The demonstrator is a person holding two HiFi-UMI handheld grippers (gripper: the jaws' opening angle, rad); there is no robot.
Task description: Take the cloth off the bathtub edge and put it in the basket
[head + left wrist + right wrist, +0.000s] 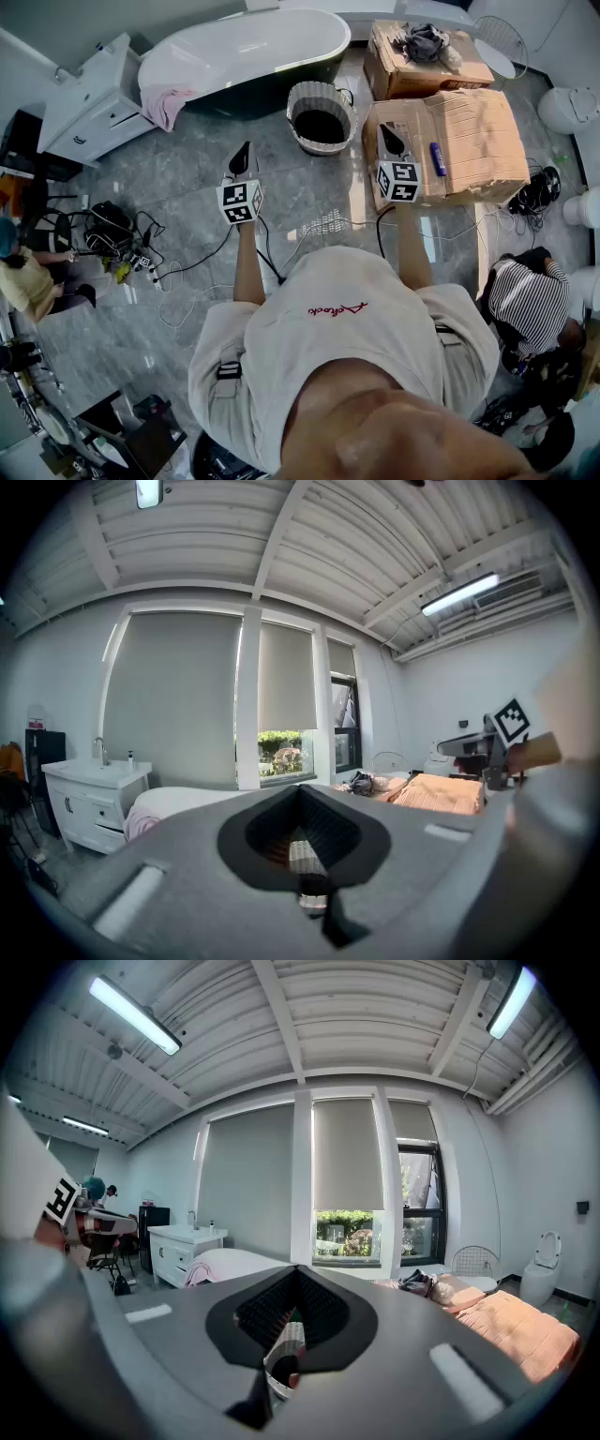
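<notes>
Holding both pairs of fingers pressed together with nothing between them, I hover over the grey tiled floor. My left gripper and right gripper sit side by side, pointing toward the far end of the room and tipped slightly downward.

The pink cloth is draped over the rim at the left end of the white bathtub, well apart from my left gripper and farther left. In the left gripper view it shows as a small pink fold at the tub's end, beside the white vanity cabinet.

The basket is round and woven with a dark inside. It stands on the floor just on the near side of the tub's right half, between my two grippers and beyond them.

My right gripper is over the near left part of a flattened cardboard box with a blue marker lying on it. A second box farther back carries a heap of dark clothing. A toilet stands at the far right.

A person in a striped top crouches at the near right. Another person sits at the near left, close to a tangle of cables.
</notes>
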